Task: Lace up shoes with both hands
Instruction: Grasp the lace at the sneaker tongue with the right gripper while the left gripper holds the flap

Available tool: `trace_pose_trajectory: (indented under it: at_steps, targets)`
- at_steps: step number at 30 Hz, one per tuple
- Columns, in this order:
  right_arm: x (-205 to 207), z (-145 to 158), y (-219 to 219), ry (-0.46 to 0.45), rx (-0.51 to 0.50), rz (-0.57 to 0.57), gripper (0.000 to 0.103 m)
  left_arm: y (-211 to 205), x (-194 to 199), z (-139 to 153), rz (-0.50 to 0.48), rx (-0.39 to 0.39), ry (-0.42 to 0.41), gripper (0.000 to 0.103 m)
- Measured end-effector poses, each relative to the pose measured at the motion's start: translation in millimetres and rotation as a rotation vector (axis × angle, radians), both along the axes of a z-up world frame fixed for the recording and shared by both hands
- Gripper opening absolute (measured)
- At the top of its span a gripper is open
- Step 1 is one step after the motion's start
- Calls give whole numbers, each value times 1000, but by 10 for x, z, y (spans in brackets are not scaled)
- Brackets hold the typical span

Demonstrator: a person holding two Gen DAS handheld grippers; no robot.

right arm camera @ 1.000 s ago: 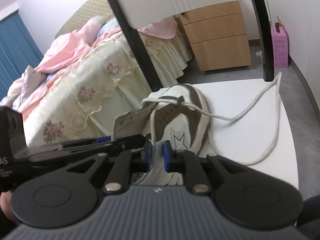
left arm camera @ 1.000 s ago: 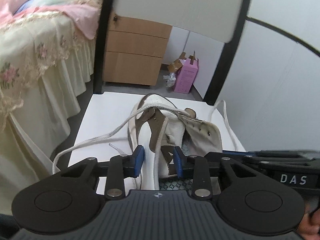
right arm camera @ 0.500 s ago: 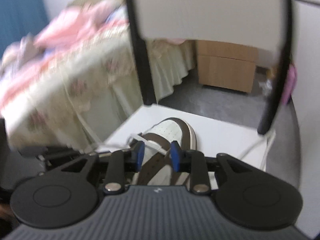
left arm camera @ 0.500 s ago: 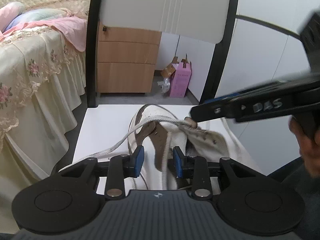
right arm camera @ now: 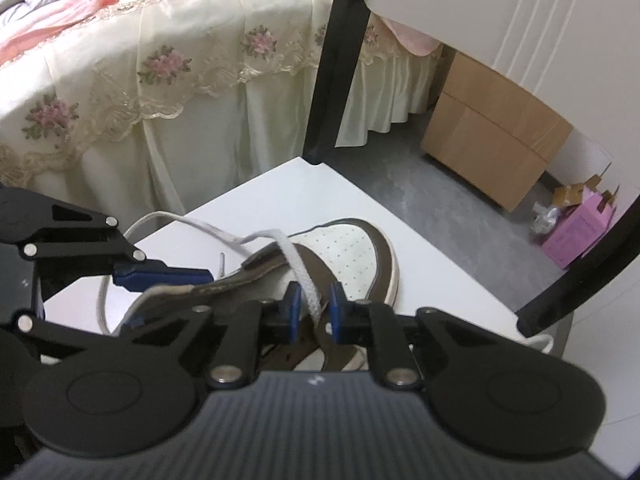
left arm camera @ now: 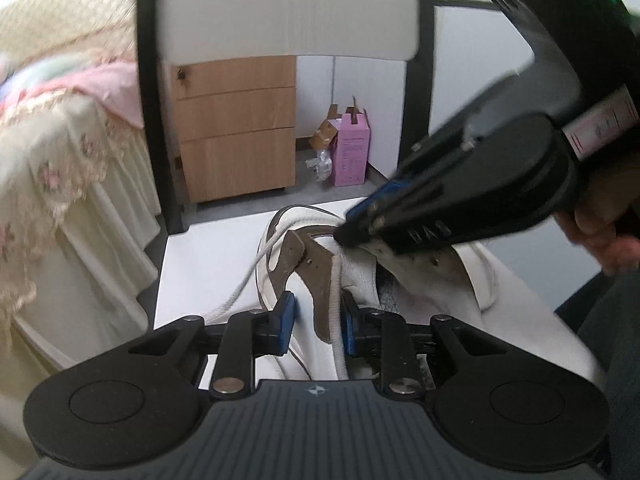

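Observation:
A white and brown sneaker [right arm camera: 352,252] lies on a white chair seat [right arm camera: 432,264]; it also shows in the left wrist view [left arm camera: 320,272]. My left gripper [left arm camera: 316,322] is open, its pads either side of the brown eyelet flap [left arm camera: 316,276] and a strand of white lace [left arm camera: 336,312]. My right gripper [right arm camera: 312,306] is open with the flat white lace [right arm camera: 300,264] running between its pads, over the shoe's throat. In the left wrist view the right gripper [left arm camera: 352,228] comes in from the right, tips at the shoe's tongue. The left gripper's blue pad [right arm camera: 160,274] sits by the flap.
The chair's black frame posts [right arm camera: 332,60] and white backrest [left arm camera: 288,8] rise behind the shoe. A bed with a floral skirt [right arm camera: 160,72] stands at left. A wooden drawer unit [left arm camera: 236,140] and a pink box [left arm camera: 352,152] sit on the grey floor.
My right gripper has swung up and over to the shoe's throat from the right and now straddles the lace. My left gripper has stayed around the eyelet flap.

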State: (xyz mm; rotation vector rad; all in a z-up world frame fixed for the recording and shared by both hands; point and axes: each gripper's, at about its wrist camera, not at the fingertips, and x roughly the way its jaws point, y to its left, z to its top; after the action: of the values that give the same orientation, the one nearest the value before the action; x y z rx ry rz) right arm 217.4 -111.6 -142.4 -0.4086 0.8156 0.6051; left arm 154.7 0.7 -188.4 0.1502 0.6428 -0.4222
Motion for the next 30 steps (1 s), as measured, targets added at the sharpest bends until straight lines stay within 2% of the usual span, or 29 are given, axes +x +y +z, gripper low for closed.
trace_pose_trajectory:
  at_steps: [1, 7, 15, 22, 27, 30]
  targets:
    - [-9, 7, 16, -18, -5, 1, 3, -17, -6, -3, -8, 14, -8, 27]
    - [-60, 41, 75, -36, 1, 15, 2, -69, -8, -22, -34, 54, -27, 26]
    - [-114, 383, 71, -83, 200, -28, 2, -134, -19, -40, -43, 103, -44, 25]
    - [-135, 928, 101, -167, 334, -38, 2, -127, -3, -49, -42, 103, -45, 25]
    - [-149, 984, 51, -204, 316, -64, 2, -128, -12, -30, -30, 90, -42, 26]
    - [-174, 975, -66, -220, 335, -115, 3, -46, -65, 29, -9, 41, -32, 29]
